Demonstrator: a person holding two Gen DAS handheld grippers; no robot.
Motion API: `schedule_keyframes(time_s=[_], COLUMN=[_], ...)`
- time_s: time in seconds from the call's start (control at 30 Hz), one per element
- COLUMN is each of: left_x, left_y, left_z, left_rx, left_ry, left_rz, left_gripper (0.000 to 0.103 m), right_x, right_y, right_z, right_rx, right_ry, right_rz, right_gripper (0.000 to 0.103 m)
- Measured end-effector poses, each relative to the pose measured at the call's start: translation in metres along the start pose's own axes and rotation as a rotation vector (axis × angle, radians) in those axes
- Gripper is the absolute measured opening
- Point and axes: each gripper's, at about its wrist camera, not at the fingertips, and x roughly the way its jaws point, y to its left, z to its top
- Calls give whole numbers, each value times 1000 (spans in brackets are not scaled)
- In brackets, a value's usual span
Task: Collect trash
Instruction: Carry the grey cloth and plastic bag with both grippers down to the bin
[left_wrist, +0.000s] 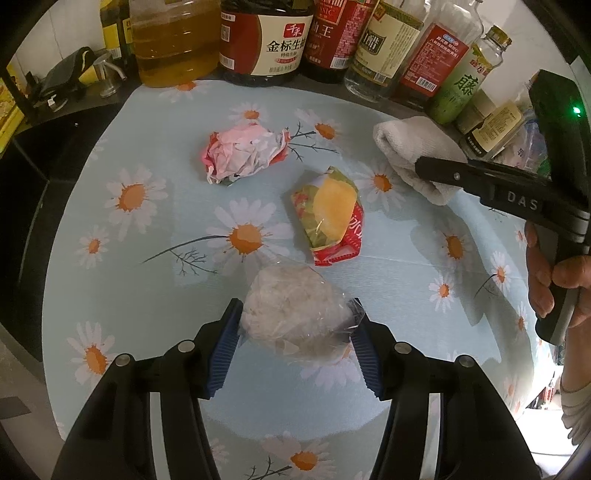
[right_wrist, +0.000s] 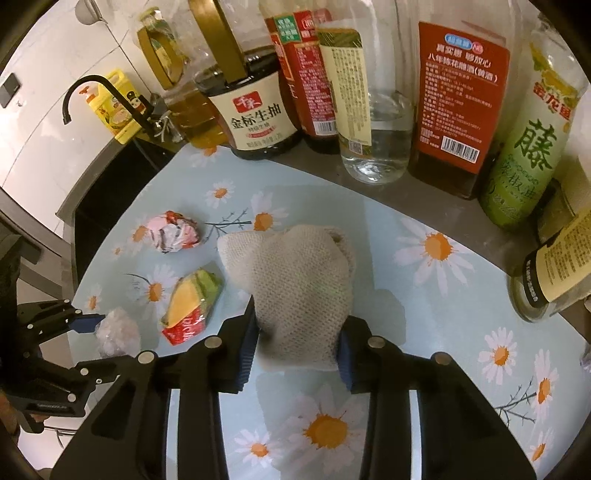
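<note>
**Inspector:** The left gripper was low over the table's near edge, level, with its blue pads pressed on either side of a clear bag. The jaws were about half closed on it.

**Clerk:** And the right?

**Inspector:** The right gripper was angled in toward the far right corner, clamped on a cloth that bulged forward from between its pads. A hand was wrapped round its handle.

**Clerk:** Other trash?

**Inspector:** A pink wad lay toward the far edge and a yellow wrapper near the middle, apart from each other and from both grippers. Bottles lined the far edge.
</note>
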Motion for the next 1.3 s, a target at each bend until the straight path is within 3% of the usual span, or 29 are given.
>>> schedule_keyframes(time_s=[0.6,1.3], left_x=[-22,-61], left_y=[18,76], left_z=[-33,-95], left_rx=[81,156], left_ry=[-41,-67], left_rz=[-55,-132], left_gripper=[55,55], right_x=[-39,-46], right_y=[52,180], right_z=[-42,-115], right_rx=[42,82], right_ry=[-38,-31], right_rz=[-58,-78], right_gripper=[37,38])
